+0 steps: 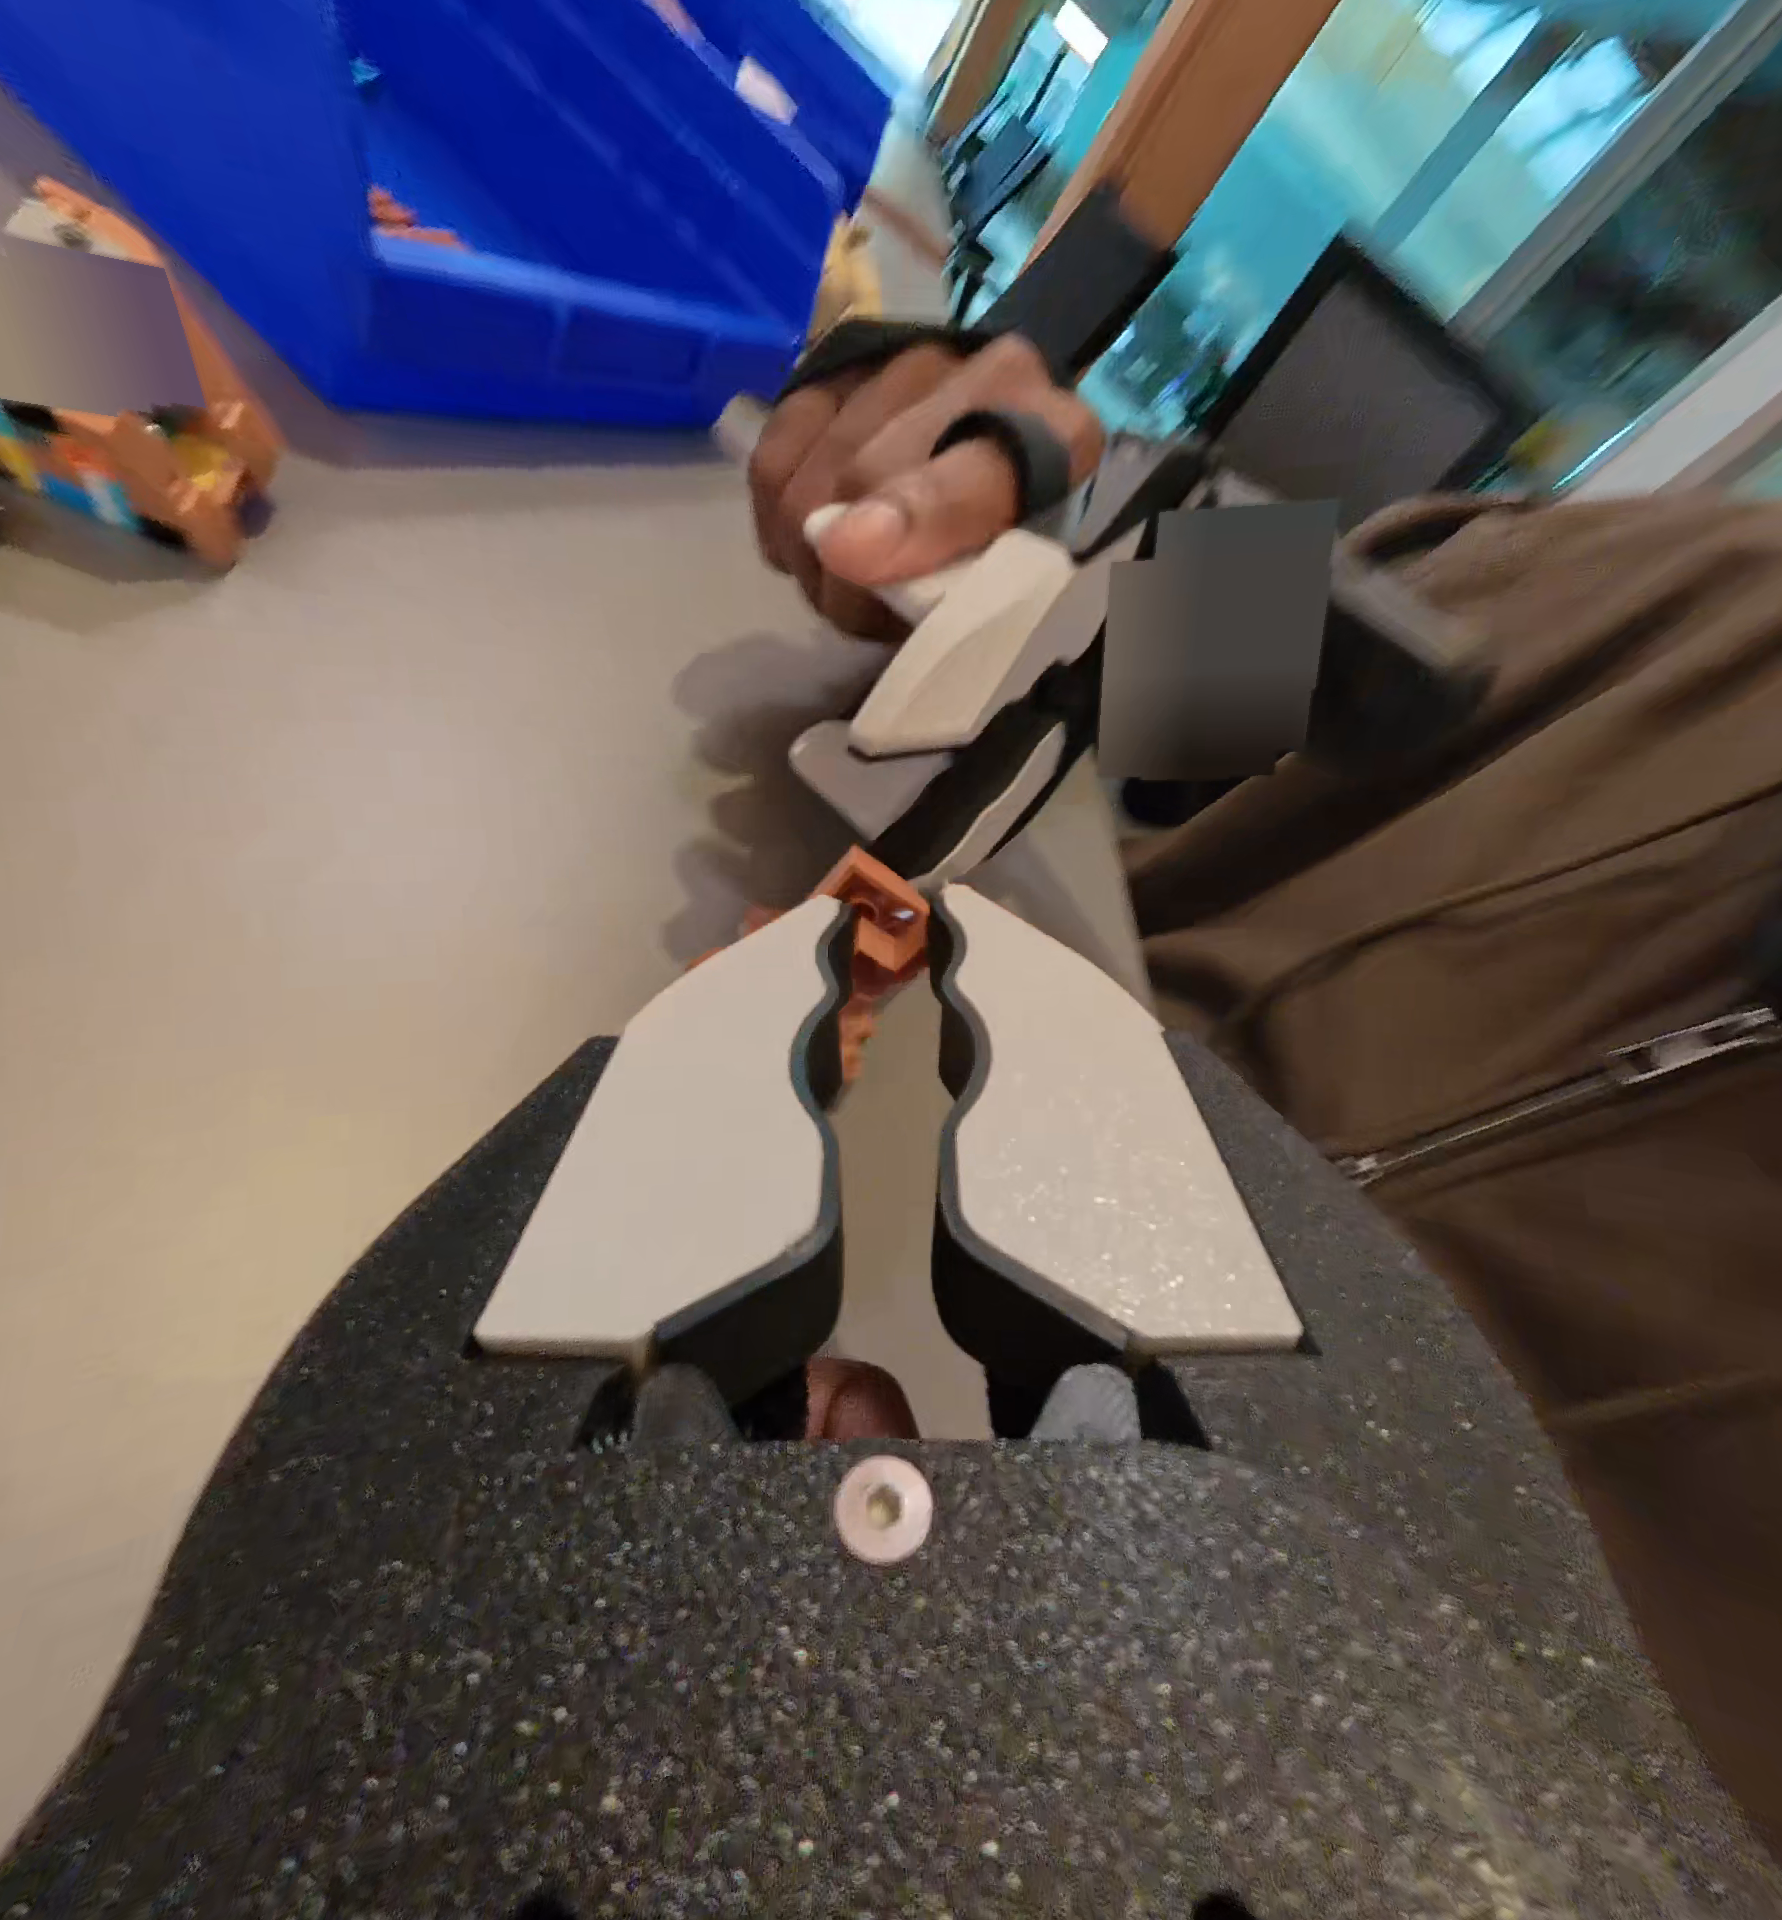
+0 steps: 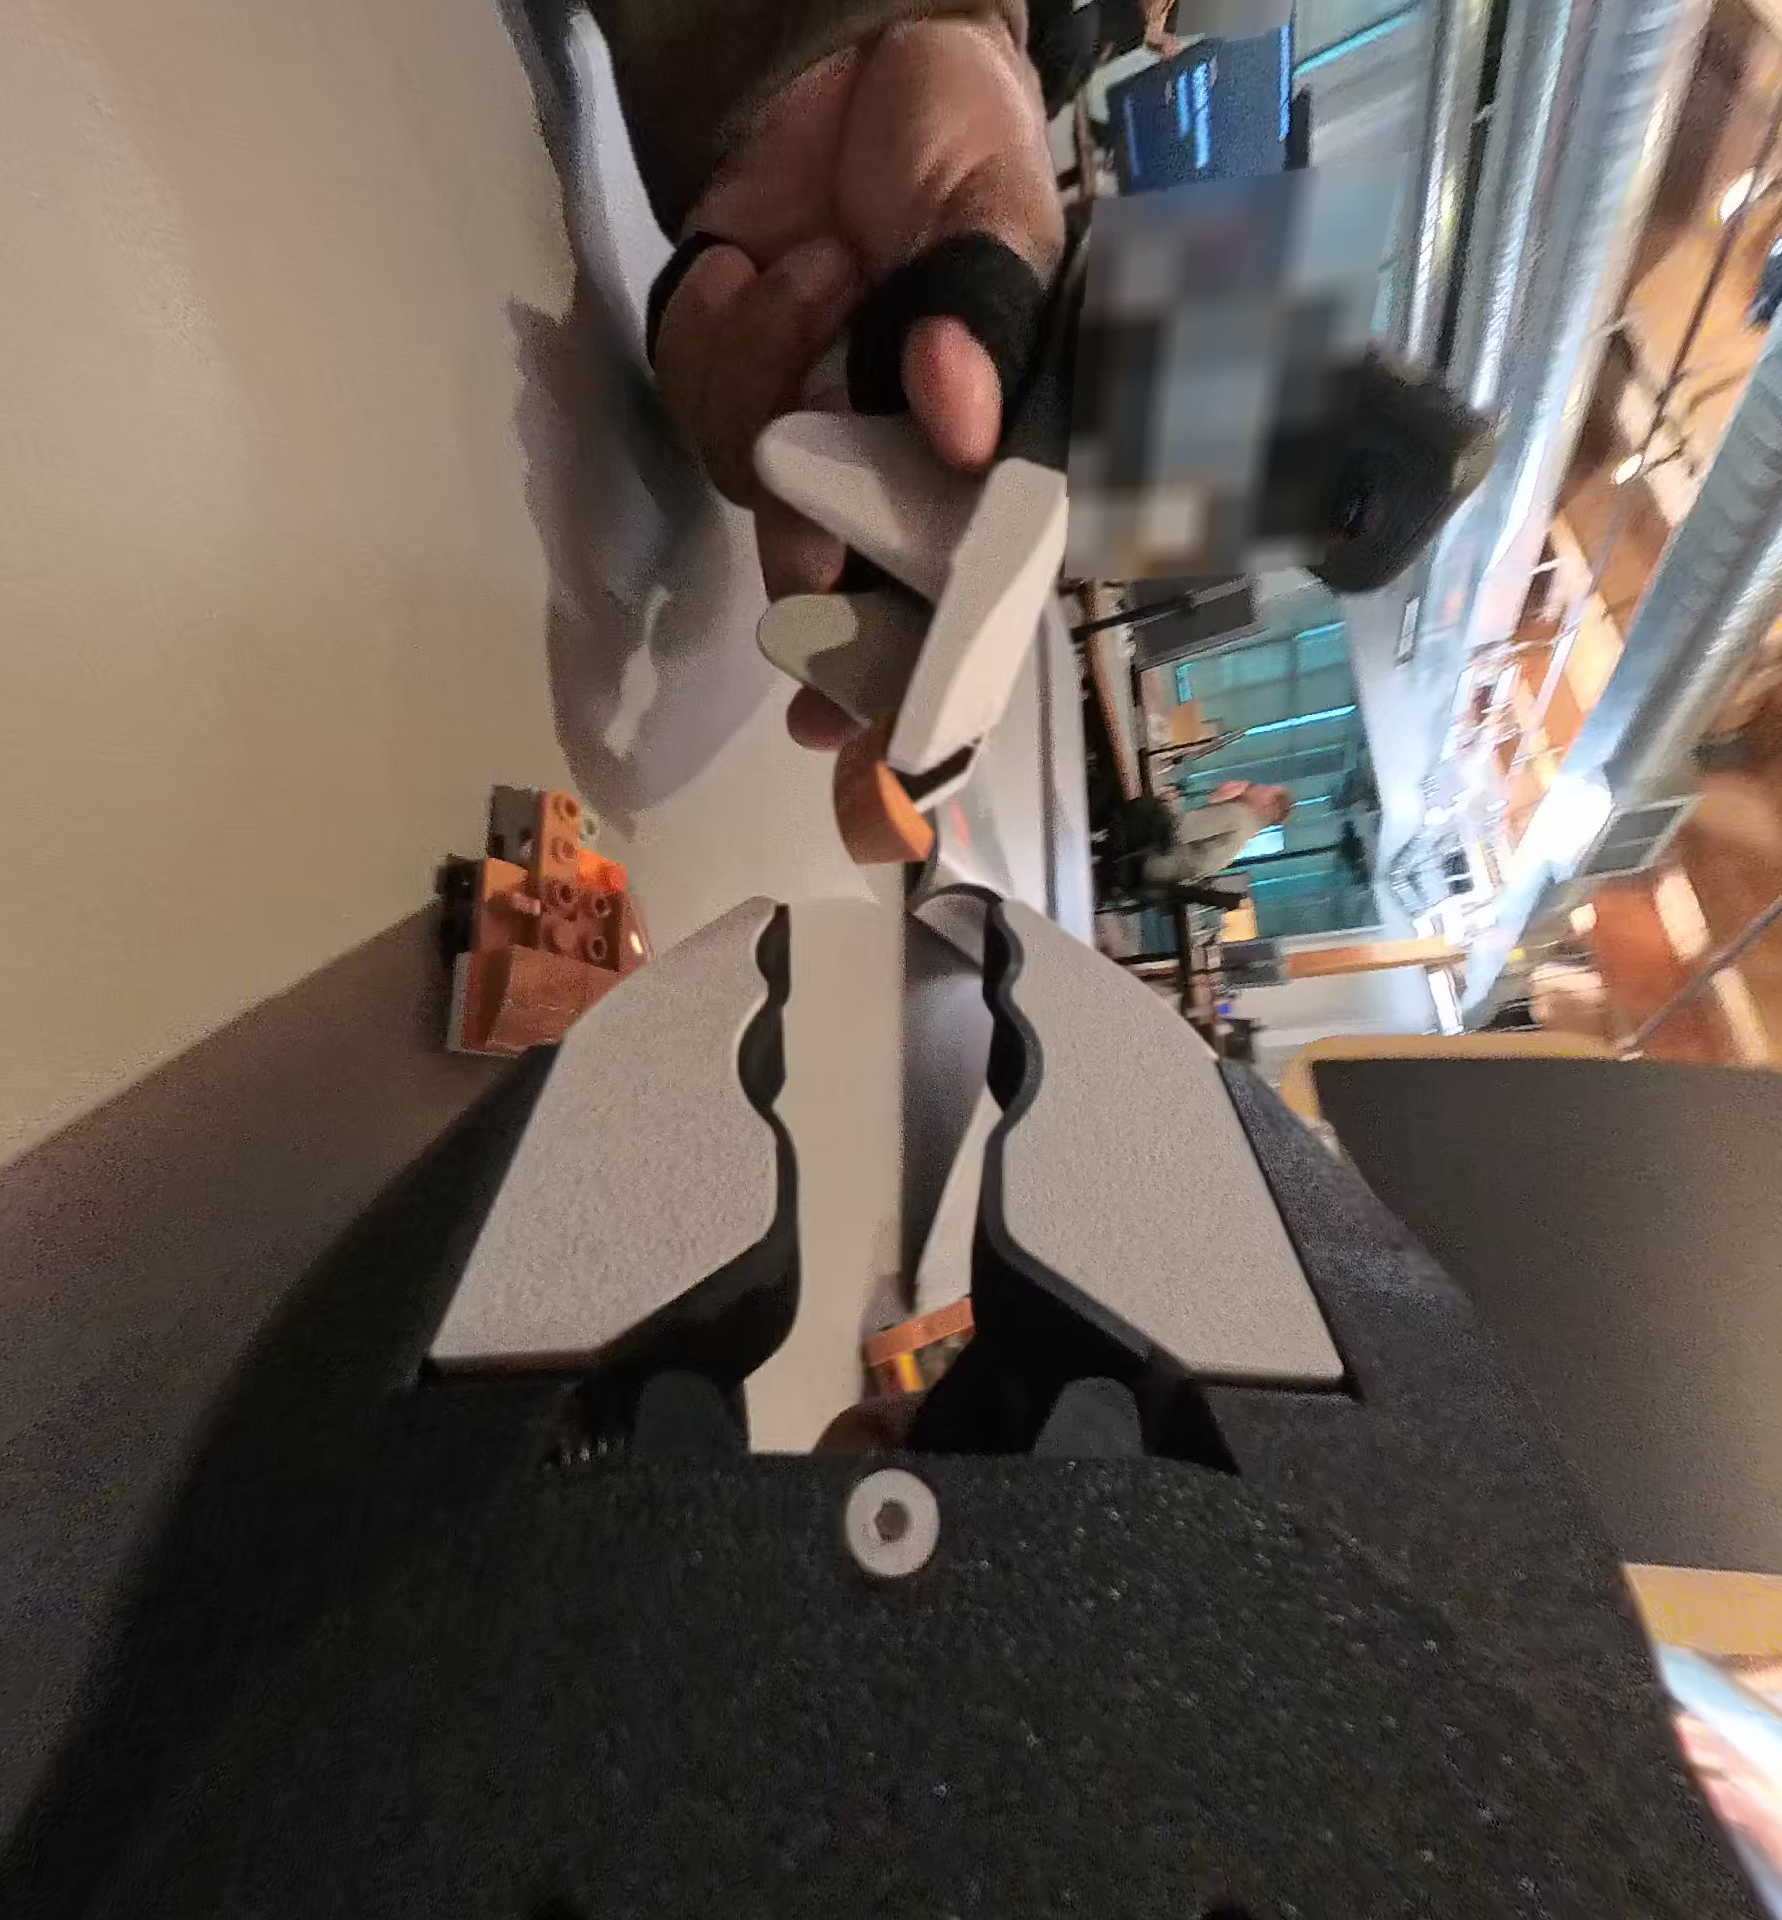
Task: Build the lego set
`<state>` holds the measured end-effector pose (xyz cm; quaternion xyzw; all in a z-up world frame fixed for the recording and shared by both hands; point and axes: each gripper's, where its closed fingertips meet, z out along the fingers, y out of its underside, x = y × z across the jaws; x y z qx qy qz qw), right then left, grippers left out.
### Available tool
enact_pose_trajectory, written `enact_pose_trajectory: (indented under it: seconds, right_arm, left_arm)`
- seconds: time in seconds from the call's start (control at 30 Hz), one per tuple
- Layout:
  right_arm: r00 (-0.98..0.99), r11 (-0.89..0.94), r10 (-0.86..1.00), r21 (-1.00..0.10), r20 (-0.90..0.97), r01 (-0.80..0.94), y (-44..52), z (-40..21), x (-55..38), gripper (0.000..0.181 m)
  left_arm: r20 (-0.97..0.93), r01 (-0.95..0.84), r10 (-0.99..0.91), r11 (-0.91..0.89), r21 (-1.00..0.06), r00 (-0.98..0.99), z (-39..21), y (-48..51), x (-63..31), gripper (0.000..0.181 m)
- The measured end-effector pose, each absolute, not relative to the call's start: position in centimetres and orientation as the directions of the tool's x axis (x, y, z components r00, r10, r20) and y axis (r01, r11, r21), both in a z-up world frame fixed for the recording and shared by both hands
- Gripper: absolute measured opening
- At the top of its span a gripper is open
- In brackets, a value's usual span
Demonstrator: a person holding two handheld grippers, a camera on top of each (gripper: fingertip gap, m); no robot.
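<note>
The left gripper (image 1: 882,920) pinches a brown lego piece (image 1: 879,925) at its tips, and the right gripper (image 2: 887,914), spread and empty, faces it just beyond.

Left tool (image 1: 885,914): two pale grey flat fingers (image 1: 689,1132) with wavy black-lined inner edges, on a speckled black housing (image 1: 866,1662) with one silver socket screw (image 1: 883,1509).
Right tool (image 2: 885,914): same grey fingers (image 2: 638,1153), black textured housing (image 2: 866,1714), pale screw (image 2: 892,1523).
Clothing: brown zipped jacket (image 1: 1552,1039); black finger straps (image 2: 944,301).
</note>
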<state>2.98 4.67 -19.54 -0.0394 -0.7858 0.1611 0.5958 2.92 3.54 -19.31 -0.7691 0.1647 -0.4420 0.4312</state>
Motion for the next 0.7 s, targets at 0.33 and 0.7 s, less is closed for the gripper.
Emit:
enact_pose_trajectory:
  seconds: [0.33,0.7]
  right_arm:
    - [-0.12,0.966,0.126,-0.149,0.985,-0.209,3.4,-18.3,2.7,0.027]
    - [-0.392,0.841,0.479,-0.539,0.785,-0.05,3.8,-19.7,2.6,0.018]
  left_arm:
    - [0.633,0.243,-0.641,-0.593,-0.767,0.433,-18.0,3.4,4.9,0.012]
    - [0.46,0.247,-0.611,-0.403,-0.881,0.644,-17.5,4.9,1.5,0.021]
